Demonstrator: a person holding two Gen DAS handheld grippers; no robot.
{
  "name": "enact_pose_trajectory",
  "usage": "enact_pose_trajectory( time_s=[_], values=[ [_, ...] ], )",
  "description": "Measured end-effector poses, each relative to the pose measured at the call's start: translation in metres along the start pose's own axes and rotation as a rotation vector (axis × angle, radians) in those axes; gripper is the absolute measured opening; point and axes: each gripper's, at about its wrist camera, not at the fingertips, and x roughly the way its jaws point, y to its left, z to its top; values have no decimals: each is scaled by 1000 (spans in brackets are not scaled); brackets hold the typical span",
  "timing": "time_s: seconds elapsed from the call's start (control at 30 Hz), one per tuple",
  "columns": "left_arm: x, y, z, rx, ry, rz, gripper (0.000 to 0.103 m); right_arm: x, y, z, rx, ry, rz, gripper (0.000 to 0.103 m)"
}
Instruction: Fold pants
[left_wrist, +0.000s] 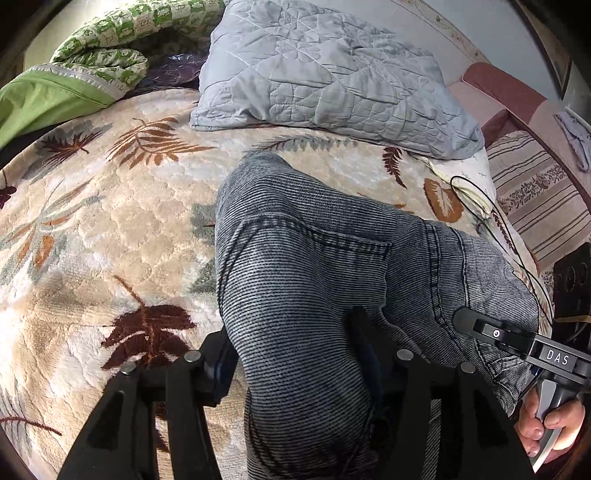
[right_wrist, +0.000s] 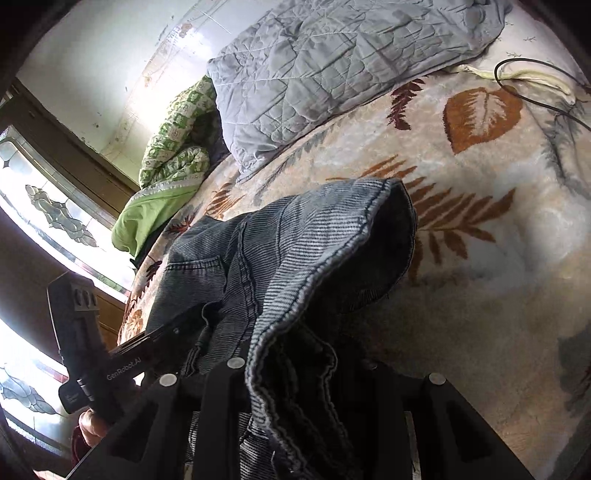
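Grey-blue denim pants (left_wrist: 303, 258) lie bunched on a leaf-print blanket (left_wrist: 110, 229), a back pocket facing up. My left gripper (left_wrist: 295, 362) stands open, jaws wide, with a thick fold of the pants between its fingers (left_wrist: 221, 369). The right gripper's body (left_wrist: 517, 339), held by a hand (left_wrist: 546, 424), reaches into the pants from the right. In the right wrist view my right gripper (right_wrist: 295, 369) is shut on the hem of the pants (right_wrist: 295, 258), which hangs over and hides its fingertips. The left gripper (right_wrist: 147, 350) shows at the left, its tip in the fabric.
A grey quilted pillow (left_wrist: 325, 74) lies at the head of the bed, a green patterned quilt (left_wrist: 92, 62) beside it. A black cable (left_wrist: 491, 221) loops over the blanket's right edge. A striped pink seat (left_wrist: 535, 192) stands to the right. A window (right_wrist: 44, 206) is beside the bed.
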Motion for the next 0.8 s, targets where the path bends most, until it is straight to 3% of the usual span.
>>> enact_pose_trajectory(
  time_s=[0.1, 0.13, 0.27, 0.37, 0.6, 0.7, 0.8],
  values=[
    [1, 7, -1, -40, 8, -6, 73, 6, -6, -3, 11, 5, -32, 41],
    [-1, 9, -3, -49, 7, 14, 80, 7, -8, -3, 13, 2, -46, 48],
    [-24, 7, -8, -58, -28, 76, 81, -1, -6, -4, 18, -17, -72, 59],
    [-57, -1, -11, -37, -96, 147, 82, -21, 3, -5, -1, -66, -81, 60],
    [-135, -13, -19, -23, -241, 287, 88, -100, 37, -15, -86, -290, -114, 60],
    [-158, -17, -23, -15, -276, 358, 89, -126, 55, -23, -147, -331, -134, 60],
    [-176, -22, -29, -13, -289, 397, 97, -146, 77, -30, -210, -344, -155, 62]
  ],
)
